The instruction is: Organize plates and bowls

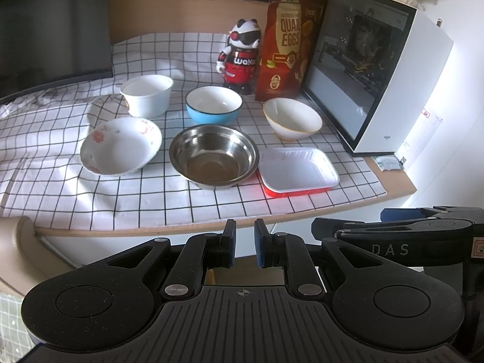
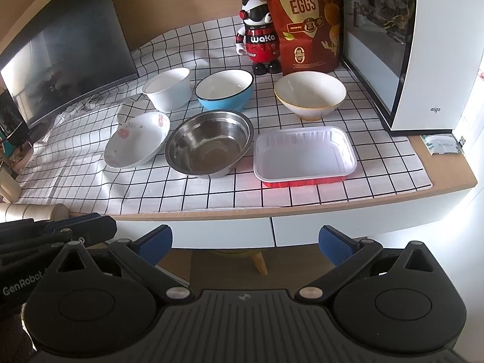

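Bowls [image 2: 208, 143] on cloth, well ahead | left tool [image 1: 245, 243] nearly clenched, empty | right tool [image 2: 245, 246] released

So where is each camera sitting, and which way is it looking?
Left wrist view: sits on the left gripper below the table edge, faces forward over the checked cloth at the bowls; its own nearly closed fingers show, with the other gripper at right.
Right wrist view: sits on the right gripper, faces the same table; its wide-open fingers show, with the other gripper at left.
Shared: the steel bowl, blue bowl, red tray and panda toy.
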### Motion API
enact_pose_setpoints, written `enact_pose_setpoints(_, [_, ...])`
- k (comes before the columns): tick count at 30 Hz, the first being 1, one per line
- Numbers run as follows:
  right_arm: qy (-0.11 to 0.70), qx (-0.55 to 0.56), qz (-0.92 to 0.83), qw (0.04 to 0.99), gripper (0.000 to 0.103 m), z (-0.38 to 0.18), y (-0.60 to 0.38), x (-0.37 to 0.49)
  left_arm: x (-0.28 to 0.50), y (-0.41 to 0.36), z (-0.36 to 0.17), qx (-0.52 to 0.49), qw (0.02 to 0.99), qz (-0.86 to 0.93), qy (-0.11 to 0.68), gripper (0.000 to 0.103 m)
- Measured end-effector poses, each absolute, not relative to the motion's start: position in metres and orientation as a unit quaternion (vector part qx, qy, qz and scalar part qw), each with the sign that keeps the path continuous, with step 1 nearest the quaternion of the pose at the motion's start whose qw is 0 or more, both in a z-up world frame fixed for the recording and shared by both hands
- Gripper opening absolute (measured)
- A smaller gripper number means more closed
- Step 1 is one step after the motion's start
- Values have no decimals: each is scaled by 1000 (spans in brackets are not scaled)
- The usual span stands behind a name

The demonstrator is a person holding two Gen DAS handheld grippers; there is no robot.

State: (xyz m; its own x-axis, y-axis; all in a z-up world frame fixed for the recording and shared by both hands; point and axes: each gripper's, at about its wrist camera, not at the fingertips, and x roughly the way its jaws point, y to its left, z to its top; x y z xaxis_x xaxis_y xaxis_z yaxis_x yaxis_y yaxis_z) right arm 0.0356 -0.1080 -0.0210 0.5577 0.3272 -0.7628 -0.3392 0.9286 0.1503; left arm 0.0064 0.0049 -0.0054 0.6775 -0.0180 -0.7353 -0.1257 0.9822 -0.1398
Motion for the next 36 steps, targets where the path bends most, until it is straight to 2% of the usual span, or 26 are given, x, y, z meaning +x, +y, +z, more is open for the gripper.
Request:
enact_pose_setpoints(23, [427,3,190,884,103,-22,-101,37,4,10,-6,-100,909,27,404,17])
enact_pose_setpoints(28, [367,45,194,909,103,-28,-110,43,28,41,-13,-166,898,5,407,17])
enact_pose_setpoints(32, [316,49,168,933,103,-31,-110,55,52,66,-19,-192,906,-65,372,17])
enact_pose_setpoints(36, [298,47,121,946,103,-36,-97,77,88,82,-31,-196,882,-105,415,17])
